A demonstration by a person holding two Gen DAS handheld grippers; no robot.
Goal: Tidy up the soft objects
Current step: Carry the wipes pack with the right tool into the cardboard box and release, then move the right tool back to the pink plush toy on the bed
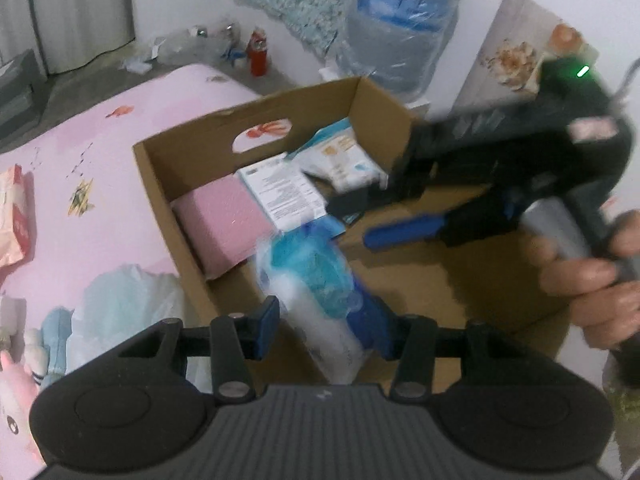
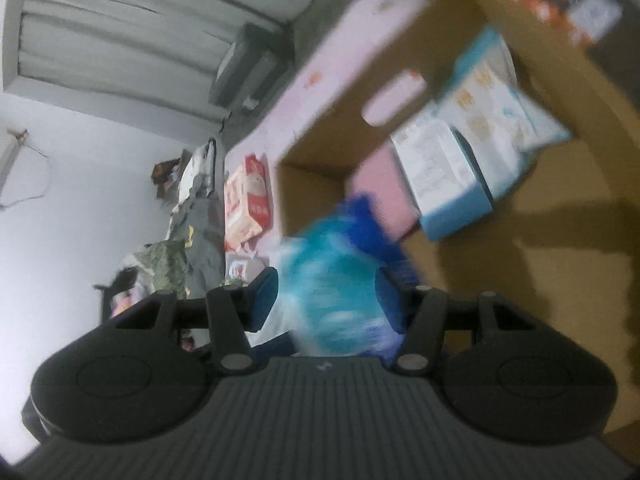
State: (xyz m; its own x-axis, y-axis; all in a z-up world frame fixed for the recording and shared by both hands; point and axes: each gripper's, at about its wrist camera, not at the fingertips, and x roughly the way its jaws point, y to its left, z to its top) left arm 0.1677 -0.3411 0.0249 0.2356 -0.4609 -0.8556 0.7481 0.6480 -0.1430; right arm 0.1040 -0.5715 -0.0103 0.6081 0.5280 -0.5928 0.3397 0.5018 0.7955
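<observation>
Hanging between the blue pads of the left gripper, a clear plastic pouch of teal fabric is sitting just above the near edge of an open cardboard box. The pouch's right side is touching the right pad; the left pad seems to be standing slightly off it, so whether the tongs are actually pinching the pouch cannot be told through the motion blur. The right gripper is reaching in from the right and ahead of the left tongs, its fingers parted, one black and one blue, and holding nothing, with the person's hand wrapped around its handle. In the right wrist view the same pouch is filling the gap ahead of the spread right gripper; contact cannot be judged there. Beyond the left tongs, inside the box, a pink pad is lying at the left, a white printed pack beside it and a pale blue bag farther back. Left of the tongs, a pink bedsheet is carrying a red-and-white packet and plush toys. Farther off, a red bottle is standing on the floor.
</observation>
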